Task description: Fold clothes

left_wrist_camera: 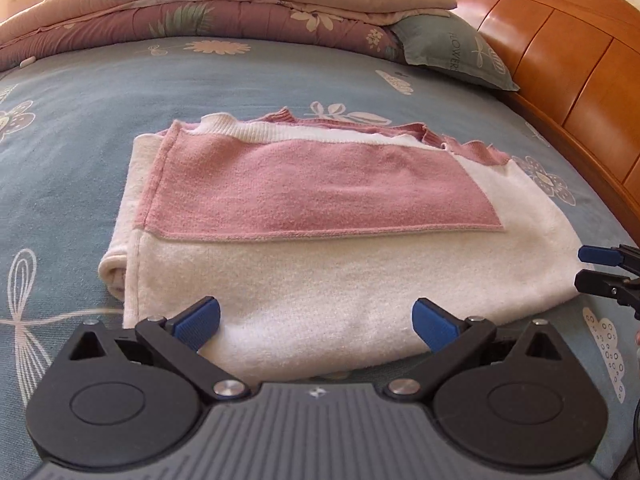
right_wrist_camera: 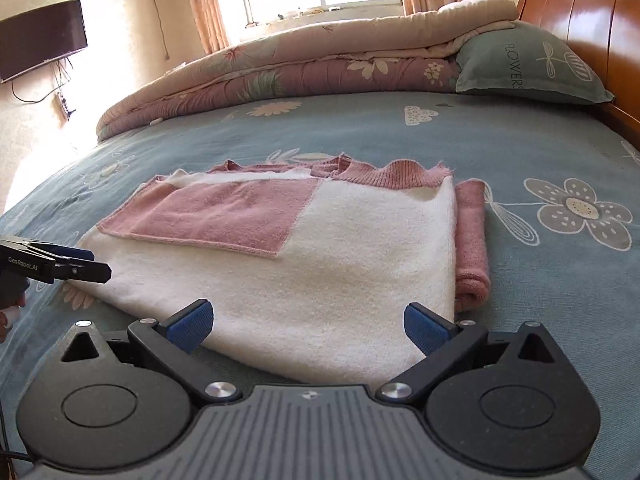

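Observation:
A white and pink knit sweater (left_wrist_camera: 320, 280) lies folded flat on the blue bedsheet, a pink sleeve laid across its top. My left gripper (left_wrist_camera: 316, 320) is open, its blue pads just above the sweater's near white hem. My right gripper (right_wrist_camera: 308, 326) is open too, over the near right part of the same sweater (right_wrist_camera: 320, 264). A rolled pink sleeve (right_wrist_camera: 472, 240) sticks out along the sweater's right side. The right gripper (left_wrist_camera: 596, 266) shows at the right edge of the left wrist view, and the left gripper (right_wrist_camera: 88, 264) at the left edge of the right wrist view.
The bed (left_wrist_camera: 80, 160) has a blue flowered sheet. A folded floral quilt (right_wrist_camera: 300, 68) and a green pillow (right_wrist_camera: 528, 68) lie at the far side. A wooden headboard (left_wrist_camera: 560, 60) runs along the right. A dark screen (right_wrist_camera: 40, 40) hangs on the wall.

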Available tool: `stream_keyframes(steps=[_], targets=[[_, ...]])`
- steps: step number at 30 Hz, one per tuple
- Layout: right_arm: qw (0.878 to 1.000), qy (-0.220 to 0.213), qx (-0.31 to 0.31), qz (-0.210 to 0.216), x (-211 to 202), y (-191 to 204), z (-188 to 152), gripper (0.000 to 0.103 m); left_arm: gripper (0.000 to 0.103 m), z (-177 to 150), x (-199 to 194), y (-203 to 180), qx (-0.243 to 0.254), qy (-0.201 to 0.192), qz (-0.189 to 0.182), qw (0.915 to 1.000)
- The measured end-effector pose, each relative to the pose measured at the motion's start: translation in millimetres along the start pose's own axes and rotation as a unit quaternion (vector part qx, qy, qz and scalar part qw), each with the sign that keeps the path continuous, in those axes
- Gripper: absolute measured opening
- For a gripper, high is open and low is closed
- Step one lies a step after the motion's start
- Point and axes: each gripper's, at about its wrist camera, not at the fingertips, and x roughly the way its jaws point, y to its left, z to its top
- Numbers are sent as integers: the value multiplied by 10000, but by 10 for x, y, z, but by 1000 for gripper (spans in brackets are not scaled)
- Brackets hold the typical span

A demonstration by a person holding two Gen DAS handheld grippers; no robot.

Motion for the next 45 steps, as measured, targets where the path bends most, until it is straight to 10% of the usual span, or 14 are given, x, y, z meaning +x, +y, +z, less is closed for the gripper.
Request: stream_keyframes(steps=[29, 45], targets=[[9986, 284, -62, -443, 224, 173, 85, 103, 101, -152, -179, 168, -347, -137, 139, 9992], [9946, 387, -678, -691, 377, 378, 44, 103, 102, -57, 167, -549, 810, 114, 380, 9959]])
